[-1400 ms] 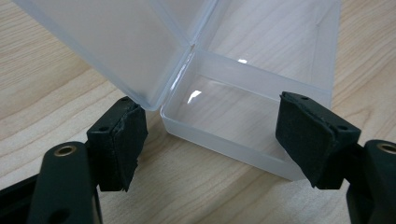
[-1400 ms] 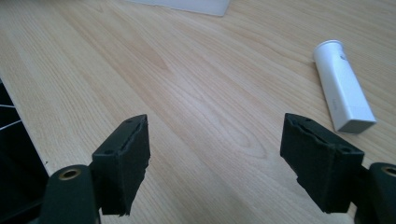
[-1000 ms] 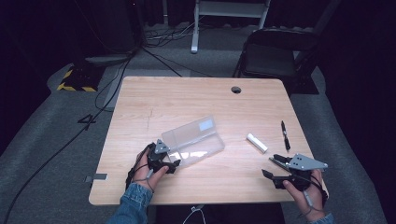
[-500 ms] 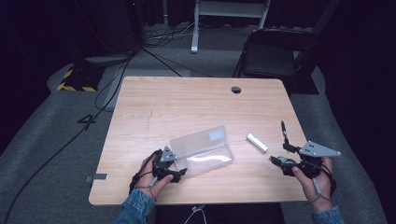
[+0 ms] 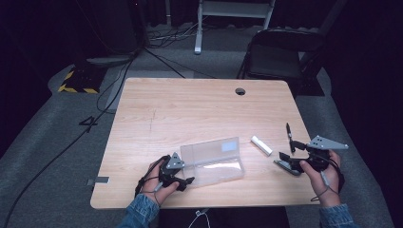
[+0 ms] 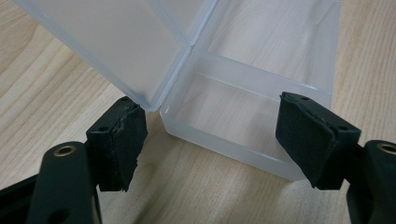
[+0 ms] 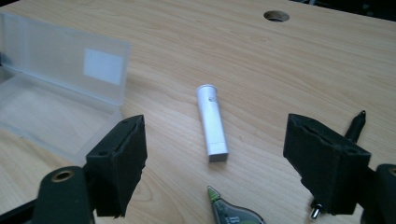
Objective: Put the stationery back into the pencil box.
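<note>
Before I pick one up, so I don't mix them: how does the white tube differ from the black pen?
The white tube is short, thick and blunt-ended; the black pen is longer, thin and pointed. In the high view the white tube lies slanted; the black pen points nearly straight away. Both lie flat on the table.

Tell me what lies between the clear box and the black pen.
A white tube lies between the clear box and the pen, seen in the high view.
</note>
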Demonstrator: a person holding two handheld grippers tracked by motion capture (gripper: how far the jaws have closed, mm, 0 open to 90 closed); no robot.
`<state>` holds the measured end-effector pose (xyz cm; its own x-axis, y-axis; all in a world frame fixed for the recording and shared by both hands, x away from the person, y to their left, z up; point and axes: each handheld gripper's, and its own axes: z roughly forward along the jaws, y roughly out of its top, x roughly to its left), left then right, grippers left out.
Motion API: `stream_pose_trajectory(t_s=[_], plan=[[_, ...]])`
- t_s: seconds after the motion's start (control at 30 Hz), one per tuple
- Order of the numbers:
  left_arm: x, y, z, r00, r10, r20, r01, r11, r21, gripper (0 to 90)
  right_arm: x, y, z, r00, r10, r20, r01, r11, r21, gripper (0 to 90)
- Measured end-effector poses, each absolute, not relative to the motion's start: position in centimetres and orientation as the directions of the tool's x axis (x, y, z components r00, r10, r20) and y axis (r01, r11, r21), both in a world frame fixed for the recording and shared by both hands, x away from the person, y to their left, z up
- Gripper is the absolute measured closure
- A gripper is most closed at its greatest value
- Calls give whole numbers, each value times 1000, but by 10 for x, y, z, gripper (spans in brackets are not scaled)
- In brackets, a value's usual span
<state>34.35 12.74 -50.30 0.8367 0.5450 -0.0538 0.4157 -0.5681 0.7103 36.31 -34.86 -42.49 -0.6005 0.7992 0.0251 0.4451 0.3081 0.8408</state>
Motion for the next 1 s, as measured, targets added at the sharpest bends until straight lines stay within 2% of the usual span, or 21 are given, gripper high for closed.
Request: stream_pose_trajectory(t_s=[0.37, 0.6, 0.83, 1.0], plan=[[346, 127, -503, 852, 520, -56, 401, -580, 709, 245, 387, -358, -435, -526, 850, -3, 486, 304, 819, 207], [345, 127, -502, 809, 585, -53, 447, -556, 701, 203, 396, -366, -444, -487, 873, 13, 518, 277, 809, 234], [338, 141, -489, 764, 643, -59, 452, -467, 760, 196, 401, -374, -449, -463, 886, 12, 532, 267, 803, 242], [333, 149, -485, 748, 662, -54, 452, -448, 772, 201, 404, -377, -449, -451, 893, 0, 531, 268, 804, 255]])
